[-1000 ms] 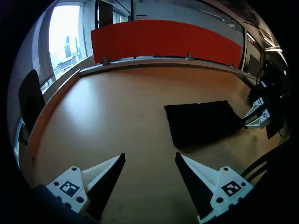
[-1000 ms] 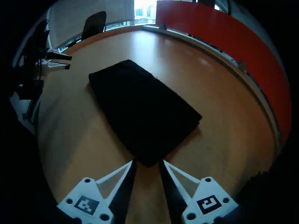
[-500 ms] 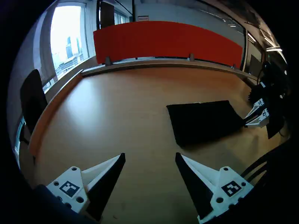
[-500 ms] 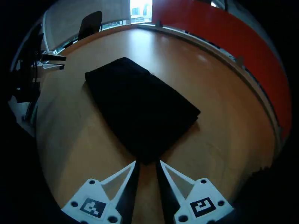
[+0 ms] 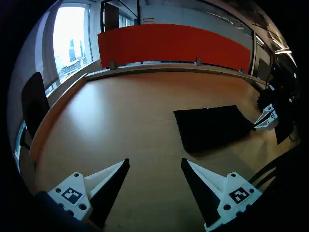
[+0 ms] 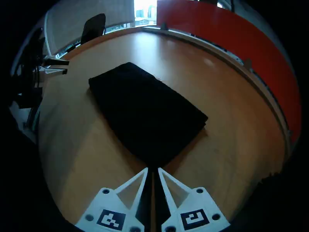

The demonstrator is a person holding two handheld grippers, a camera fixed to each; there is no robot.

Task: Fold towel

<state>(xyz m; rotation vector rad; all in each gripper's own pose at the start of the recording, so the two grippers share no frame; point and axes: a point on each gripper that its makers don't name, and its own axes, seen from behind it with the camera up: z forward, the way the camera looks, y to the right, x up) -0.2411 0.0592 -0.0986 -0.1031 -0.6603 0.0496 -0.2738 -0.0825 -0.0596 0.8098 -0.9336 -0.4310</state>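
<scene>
Black towel (image 6: 146, 116) flat on wooden table (image 6: 231, 116)

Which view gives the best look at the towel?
Right gripper view: the towel lies whole and close, its near corner at the tips of the right gripper. Left gripper view shows it small, far off to the side and foreshortened.

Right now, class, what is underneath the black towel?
The black towel lies flat on the wooden table, whose surface shows along the towel's edges. The patch of table directly beneath the cloth is covered, so anything lying there cannot be seen.
</scene>
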